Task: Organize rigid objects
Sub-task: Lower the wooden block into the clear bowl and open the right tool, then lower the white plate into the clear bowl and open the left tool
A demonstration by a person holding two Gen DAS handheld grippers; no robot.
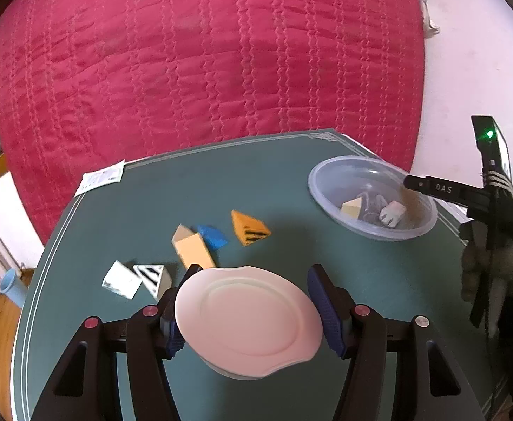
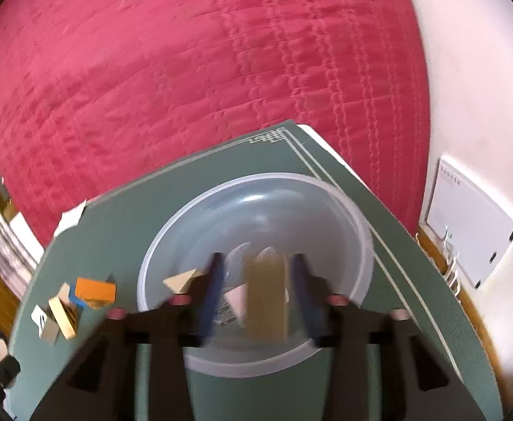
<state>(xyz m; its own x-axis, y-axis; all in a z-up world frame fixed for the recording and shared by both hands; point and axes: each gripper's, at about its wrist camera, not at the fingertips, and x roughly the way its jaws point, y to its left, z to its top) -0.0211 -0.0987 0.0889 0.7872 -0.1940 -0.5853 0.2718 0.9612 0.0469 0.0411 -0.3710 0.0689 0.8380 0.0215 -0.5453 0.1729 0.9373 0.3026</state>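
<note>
- My left gripper (image 1: 247,310) holds a white lid (image 1: 247,315) by its two sides; the blue pads (image 1: 323,310) press on its rim, and the lid is tilted above the green worktop (image 1: 186,182).
- My right gripper (image 2: 256,291) is over the clear plastic bowl (image 2: 358,217) at the right corner of the worktop. Its fingers are parted, and a tan block (image 2: 267,298) is between them. The picture is blurred there, so I cannot tell if the pads touch the block or not.
- In the left wrist view, the right gripper (image 1: 409,182) reaches over the far rim of the bowl (image 1: 316,189), and a gloved hand (image 1: 491,270) holds its handle.
- Inside the bowl lie a cream wedge block (image 1: 352,207) and a white block (image 1: 392,213), near each other.
- On the worktop, left of the bowl, lie more blocks: an orange wedge with black stripes (image 1: 249,228), a blue wedge (image 1: 212,235), a long tan block (image 1: 193,251) that touches the blue one, and a white block with black stripes (image 1: 151,277) beside a plain white block (image 1: 121,278).
- A small paper card (image 1: 102,177) lies at the far left corner of the worktop.
- Behind the worktop is a bed with a red quilted cover (image 1: 203,52).
</note>
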